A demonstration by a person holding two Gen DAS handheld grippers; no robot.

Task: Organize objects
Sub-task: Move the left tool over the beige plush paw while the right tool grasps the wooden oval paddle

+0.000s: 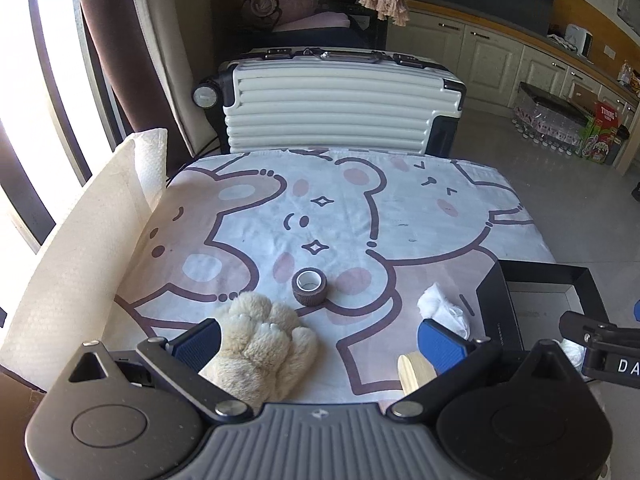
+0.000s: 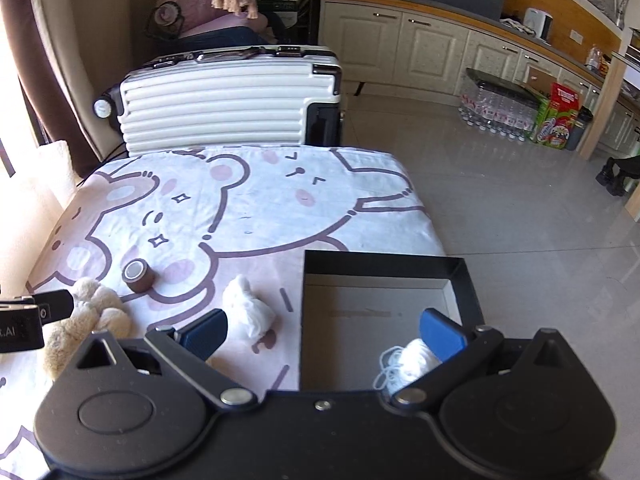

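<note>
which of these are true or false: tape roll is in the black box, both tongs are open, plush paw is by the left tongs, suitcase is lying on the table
1. The tape roll is in the black box. False: it sits on the table cloth, outside the box.
2. Both tongs, left and right, are open. True.
3. The plush paw lies by the left tongs. True.
4. The suitcase lies on the table. False: it stands beyond the table's far edge.

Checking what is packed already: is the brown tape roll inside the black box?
No. The brown tape roll lies on the bear-print cloth, left of the black box.
</note>
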